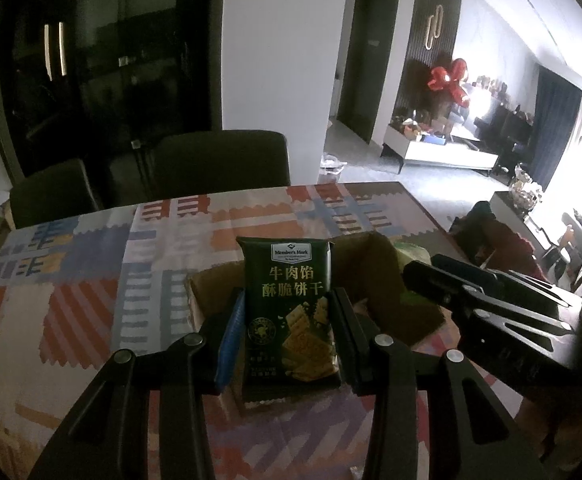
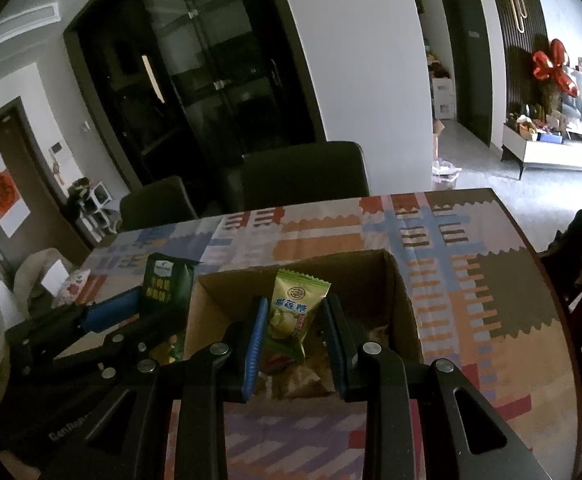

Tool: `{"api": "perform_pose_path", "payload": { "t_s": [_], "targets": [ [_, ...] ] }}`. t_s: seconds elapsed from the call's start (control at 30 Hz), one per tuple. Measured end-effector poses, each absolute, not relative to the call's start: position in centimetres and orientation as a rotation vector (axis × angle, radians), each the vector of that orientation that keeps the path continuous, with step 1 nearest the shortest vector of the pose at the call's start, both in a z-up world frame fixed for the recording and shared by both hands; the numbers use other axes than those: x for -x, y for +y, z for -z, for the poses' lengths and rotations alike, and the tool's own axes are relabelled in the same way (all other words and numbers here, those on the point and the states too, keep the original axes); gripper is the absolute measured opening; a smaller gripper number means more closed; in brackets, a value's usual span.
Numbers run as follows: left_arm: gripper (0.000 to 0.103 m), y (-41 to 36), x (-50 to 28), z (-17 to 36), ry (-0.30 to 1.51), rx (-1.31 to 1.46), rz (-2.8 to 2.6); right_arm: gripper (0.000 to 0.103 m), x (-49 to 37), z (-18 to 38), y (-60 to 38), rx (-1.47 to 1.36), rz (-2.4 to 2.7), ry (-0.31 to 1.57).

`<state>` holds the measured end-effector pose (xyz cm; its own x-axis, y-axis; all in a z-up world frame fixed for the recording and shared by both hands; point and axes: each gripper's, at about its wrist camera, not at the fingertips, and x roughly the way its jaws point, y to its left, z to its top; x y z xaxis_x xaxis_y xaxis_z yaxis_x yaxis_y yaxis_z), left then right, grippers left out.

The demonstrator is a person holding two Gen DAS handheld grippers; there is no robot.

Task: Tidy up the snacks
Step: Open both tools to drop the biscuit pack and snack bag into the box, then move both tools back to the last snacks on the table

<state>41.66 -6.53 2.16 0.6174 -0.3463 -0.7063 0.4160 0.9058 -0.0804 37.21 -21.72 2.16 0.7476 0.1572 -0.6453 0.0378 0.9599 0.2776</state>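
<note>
Two snack packets are held over the open cardboard box [image 2: 395, 300]: the left gripper [image 1: 289, 334] has its jaws closed on the sides of an upright dark green cracker packet [image 1: 289, 312] at the box's left wall, and the right gripper [image 2: 295, 340] clamps a light green candy packet [image 2: 291, 312] above the box's interior. Several other wrapped snacks [image 2: 303, 376] lie on the box's bottom, too dim to tell apart. Beneath it, the box sits near the front edge of the table with the patchwork tablecloth [image 2: 471, 280], toward its right corner.

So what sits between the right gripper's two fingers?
A light-green candy packet stands upright between the right gripper fingers, above the open brown cardboard box, which holds more snacks. The right wrist view shows it.
</note>
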Motion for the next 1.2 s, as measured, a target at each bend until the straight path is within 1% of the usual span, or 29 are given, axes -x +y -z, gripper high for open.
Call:
{"api": "perform_pose_path", "payload": {
  "t_s": [0.07,0.13,0.17,0.2,0.23,0.27,0.57,0.8,1.0,1.2],
  "targets": [
    [0.043,-6.7,-42.6,-1.7,0.804,-0.097,0.434,0.03,-37.9,-1.9,-21.9,-0.282,-0.059,0.735],
    [0.051,-6.9,-43.2,-1.4,0.814,-0.113,0.416,0.031,-38.6,-1.4,-22.1,-0.286,-0.042,0.751],
    [0.06,-7.0,-43.3,-1.3,0.812,-0.124,0.4,0.035,-38.7,-1.3,-22.2,-0.283,-0.029,0.759],
    [0.063,-6.9,-43.4,-1.2,0.806,-0.13,0.387,0.038,-38.8,-1.1,-22.3,-0.276,-0.004,0.759],
    [0.063,-6.8,-43.3,-1.1,0.796,-0.142,0.372,0.044,-38.7,-1.0,-22.5,-0.271,0.01,0.753],
    [0.063,-6.7,-43.2,-1.1,0.791,-0.147,0.364,0.047,-38.6,-0.9,-22.6,-0.264,0.02,0.755],
    [0.067,-5.2,-39.7,-1.8,0.751,-0.158,0.366,0.047,-36.0,-0.6,-22.1,-0.299,-0.022,0.775],
    [0.067,-3.8,-36.8,-2.0,0.763,-0.124,0.366,0.047,-33.3,-0.5,-20.8,-0.312,-0.055,0.786],
    [0.067,-2.8,-34.5,-1.1,0.784,-0.111,0.37,0.047,-30.9,0.3,-19.8,-0.313,-0.066,0.81],
    [0.067,-2.4,-32.3,0.4,0.812,-0.177,0.39,0.047,-28.9,2.6,-18.7,-0.307,-0.081,0.887]
  ]
}}
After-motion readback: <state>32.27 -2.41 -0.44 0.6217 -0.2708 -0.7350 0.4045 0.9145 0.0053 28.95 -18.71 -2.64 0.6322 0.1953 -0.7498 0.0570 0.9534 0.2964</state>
